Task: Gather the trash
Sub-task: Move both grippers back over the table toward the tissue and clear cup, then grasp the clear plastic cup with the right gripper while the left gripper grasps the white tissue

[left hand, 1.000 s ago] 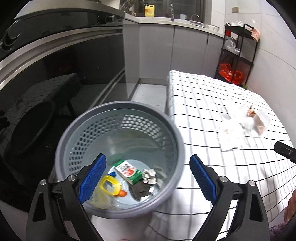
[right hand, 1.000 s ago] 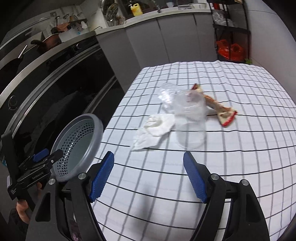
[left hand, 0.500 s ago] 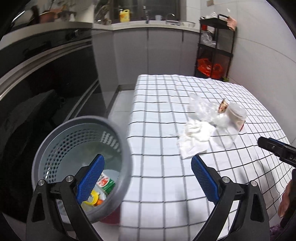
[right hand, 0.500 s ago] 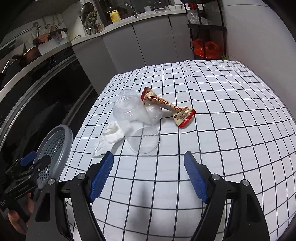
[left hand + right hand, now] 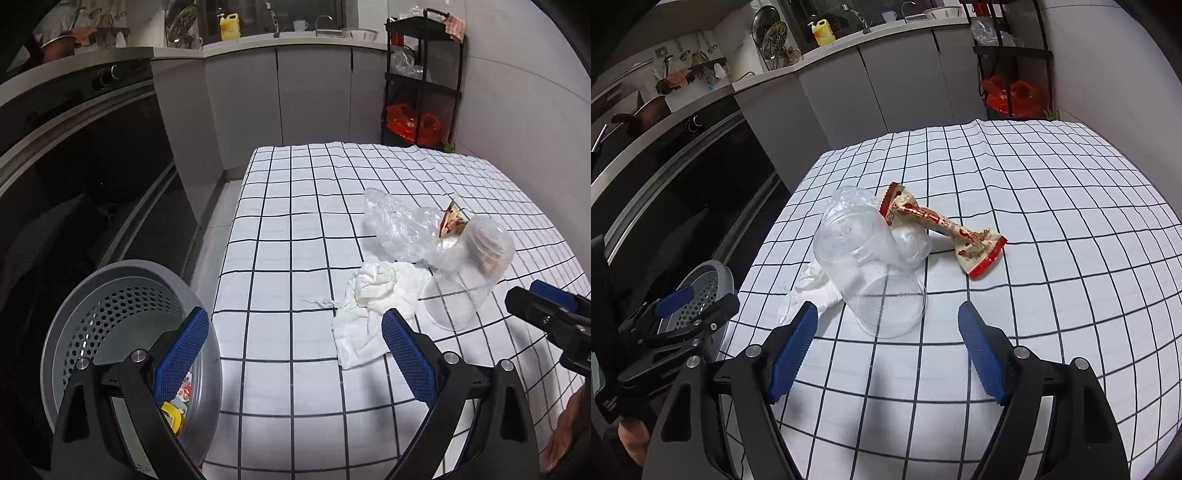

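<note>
On the checked tablecloth [image 5: 288, 258] lie a crumpled white tissue [image 5: 373, 299], a clear plastic cup [image 5: 871, 266] on its side, a crumpled clear plastic bag [image 5: 395, 221] and a red-and-cream snack wrapper [image 5: 945, 229]. The grey perforated bin [image 5: 110, 306] stands left of the table with trash inside. My left gripper [image 5: 291, 347] is open and empty over the table's near edge, its right pad close to the tissue. My right gripper [image 5: 886, 347] is open and empty just short of the cup's mouth. The tissue [image 5: 816, 291] is partly hidden behind the cup.
A dark oven front [image 5: 74, 166] and grey cabinets [image 5: 295, 92] run along the left and back. A black shelf rack [image 5: 424, 81] with a red bag stands at the back right. A person's hand [image 5: 631, 443] holds the left gripper.
The left gripper has swung right, from above the bin to over the table near the tissue. The right gripper has come closer to the cup. Both stayed open.
</note>
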`<state>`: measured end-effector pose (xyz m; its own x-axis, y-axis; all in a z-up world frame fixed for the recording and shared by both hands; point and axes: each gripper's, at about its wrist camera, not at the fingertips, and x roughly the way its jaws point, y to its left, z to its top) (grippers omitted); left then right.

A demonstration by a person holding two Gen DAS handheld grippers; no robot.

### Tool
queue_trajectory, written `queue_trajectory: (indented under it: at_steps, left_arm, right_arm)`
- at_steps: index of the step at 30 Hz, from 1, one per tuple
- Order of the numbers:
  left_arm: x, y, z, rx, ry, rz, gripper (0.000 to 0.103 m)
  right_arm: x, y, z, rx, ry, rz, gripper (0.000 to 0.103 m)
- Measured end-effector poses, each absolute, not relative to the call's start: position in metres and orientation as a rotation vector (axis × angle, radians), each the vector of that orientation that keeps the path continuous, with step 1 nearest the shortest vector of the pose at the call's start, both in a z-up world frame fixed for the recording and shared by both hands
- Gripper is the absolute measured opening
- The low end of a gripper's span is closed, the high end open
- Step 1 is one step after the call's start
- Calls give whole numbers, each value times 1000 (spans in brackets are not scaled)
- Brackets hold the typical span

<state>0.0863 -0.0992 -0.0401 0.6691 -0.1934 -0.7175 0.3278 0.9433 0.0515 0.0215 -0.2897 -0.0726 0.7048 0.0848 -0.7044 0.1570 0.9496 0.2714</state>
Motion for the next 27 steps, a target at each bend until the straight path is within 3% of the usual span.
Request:
queue_trajectory:
  at_steps: [24, 26, 27]
  left_arm:
    - [111, -91, -63, 126, 854, -307, 93]
    - [109, -95, -63, 128, 853, -317, 93]
    - [108, -97, -63, 129, 854, -322, 93]
  right_arm:
    - [72, -270, -98, 242, 820, -91, 76]
    - [71, -267, -93, 243, 818, -83, 57]
    - [70, -267, -92, 245, 822, -82, 56]
